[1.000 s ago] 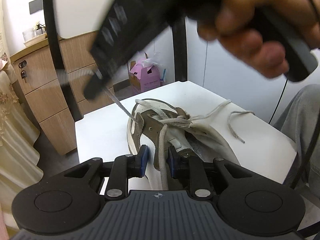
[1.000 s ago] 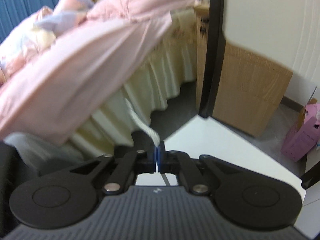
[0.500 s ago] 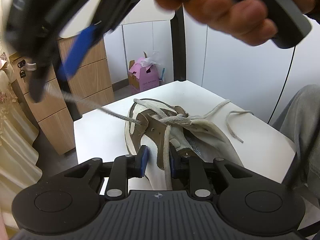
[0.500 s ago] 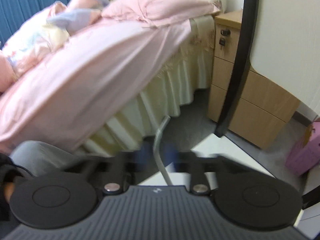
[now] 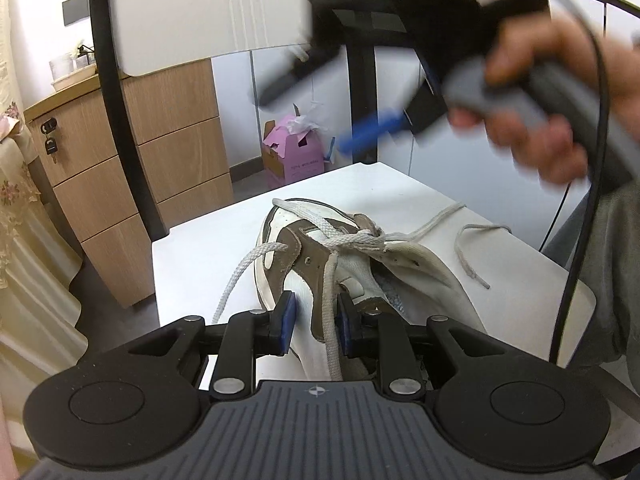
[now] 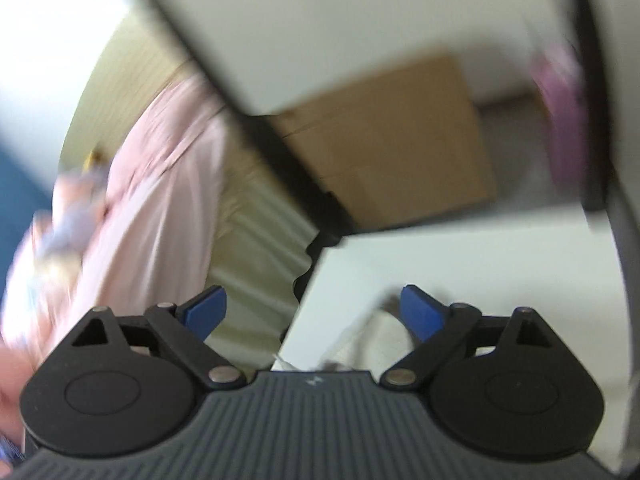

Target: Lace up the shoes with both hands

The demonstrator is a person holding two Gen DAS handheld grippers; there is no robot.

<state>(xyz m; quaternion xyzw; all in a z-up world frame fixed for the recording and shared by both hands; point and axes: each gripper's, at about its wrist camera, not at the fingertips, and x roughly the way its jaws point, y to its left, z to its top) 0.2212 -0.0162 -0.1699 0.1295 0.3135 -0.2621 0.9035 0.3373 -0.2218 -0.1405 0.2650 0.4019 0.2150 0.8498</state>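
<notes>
A: White-and-brown leather shoe (image 5: pixel 320 264), one, on its side on the white surface (image 5: pixel 200 248). Left tongs (image 5: pixel 314 322) clamp its eyelet flap and a white woven lace (image 5: pixel 330 312); right tongs (image 6: pixel 314 314) are opening, nothing between them.

B: Technique?

A: Probably hold the flap steady and regrip the slack lace end (image 5: pixel 240 276) near its tip. Count: one shoe, two tongs; laces cannot be counted.

A shoe (image 5: pixel 360 264) is laid on a table (image 5: pixel 208 256), with a lace (image 5: pixel 240 276) trailed off its left side. Drawers (image 5: pixel 176 160) and a box (image 5: pixel 294 156) are set behind the table.
</notes>
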